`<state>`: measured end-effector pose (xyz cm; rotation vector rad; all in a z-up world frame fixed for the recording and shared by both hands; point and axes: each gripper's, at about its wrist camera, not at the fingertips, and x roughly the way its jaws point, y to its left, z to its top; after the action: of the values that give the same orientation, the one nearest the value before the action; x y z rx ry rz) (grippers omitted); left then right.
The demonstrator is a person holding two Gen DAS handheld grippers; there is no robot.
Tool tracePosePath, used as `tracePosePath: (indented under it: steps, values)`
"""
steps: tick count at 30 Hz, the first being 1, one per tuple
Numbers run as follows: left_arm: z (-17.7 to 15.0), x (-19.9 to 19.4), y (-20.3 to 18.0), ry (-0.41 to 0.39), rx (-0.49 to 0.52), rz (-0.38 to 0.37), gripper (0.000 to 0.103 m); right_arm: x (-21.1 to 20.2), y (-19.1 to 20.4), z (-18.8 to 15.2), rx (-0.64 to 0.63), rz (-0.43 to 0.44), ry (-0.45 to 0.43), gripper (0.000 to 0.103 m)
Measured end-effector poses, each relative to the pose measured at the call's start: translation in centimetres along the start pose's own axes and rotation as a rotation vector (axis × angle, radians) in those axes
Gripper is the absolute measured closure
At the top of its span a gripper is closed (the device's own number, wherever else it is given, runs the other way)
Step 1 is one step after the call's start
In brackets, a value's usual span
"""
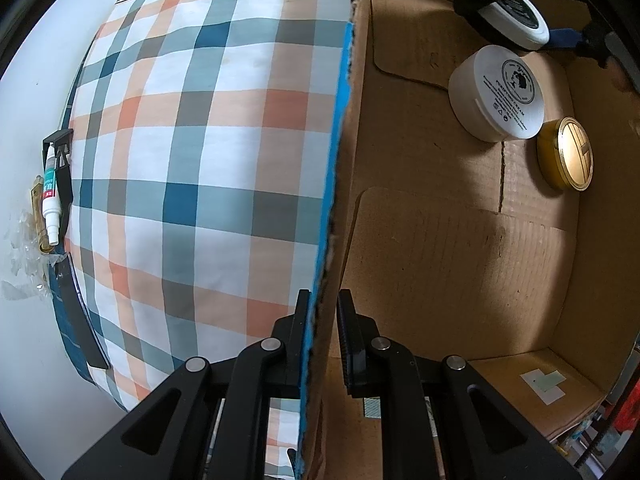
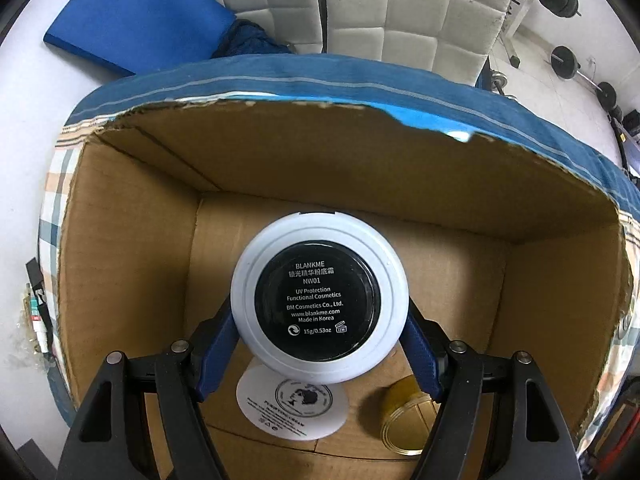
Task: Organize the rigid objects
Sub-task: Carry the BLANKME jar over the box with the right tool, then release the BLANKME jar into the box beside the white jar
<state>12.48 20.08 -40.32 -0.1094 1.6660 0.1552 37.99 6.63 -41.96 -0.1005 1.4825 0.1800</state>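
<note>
My right gripper (image 2: 320, 344) clamps the compact (image 2: 320, 300); I lower it gently beside the jar (image 2: 291, 408), while my left gripper (image 1: 322, 340) pinches the box (image 1: 320, 320) wall.

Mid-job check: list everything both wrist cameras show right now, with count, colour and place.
Cardboard box: 1, brown, on the plaid cloth.
White compact: 1, white with black label, held above the box floor.
Cream jar: 1, white, on the box floor.
Gold tin: 1, gold, on the box floor beside the cream jar.
Plaid cloth: 1, blue, orange and white, under the box.
Small tube: 1, white, at the cloth's edge.
Blue pad: 1, blue, beyond the box.
Left gripper: black jaws around the box wall.
Right gripper: blue-padded jaws shut on the white compact.
</note>
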Motion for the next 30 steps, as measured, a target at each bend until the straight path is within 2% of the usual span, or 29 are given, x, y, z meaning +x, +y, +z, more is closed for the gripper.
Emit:
tracePosePath:
  steps: [4,5,6,8,13,18,22,30]
  values:
    - [0.1,0.0,-0.1,-0.001,0.004,0.0,0.092,0.4,0.2,0.1,0.022,0.01,0.026,0.025]
    - [0.1,0.0,-0.1,-0.002,0.004,0.0,0.092,0.4,0.2,0.0,0.028,0.007,0.027,0.018]
    - [0.1,0.0,-0.1,-0.002,0.003,0.0,0.092,0.2,0.2,0.0,0.03,0.007,0.024,0.007]
    - [0.1,0.0,-0.1,-0.001,0.004,0.0,0.092,-0.4,0.1,-0.2,0.026,0.014,0.019,0.003]
    - [0.1,0.0,-0.4,-0.002,0.013,0.004,0.092,-2.6,-0.2,-1.0,0.017,0.008,-0.001,0.003]
    - [0.0,0.0,-0.8,-0.005,0.022,0.01,0.092,-5.7,-1.2,-2.8,0.011,-0.043,-0.039,0.002]
    - [-0.1,0.0,-1.2,-0.008,0.028,0.013,0.092,-8.1,-2.4,-5.0,0.015,-0.074,-0.07,0.002]
    - [-0.1,-0.6,-2.0,-0.011,0.046,0.012,0.092,-11.6,-4.4,-10.8,0.027,-0.074,-0.105,0.002]
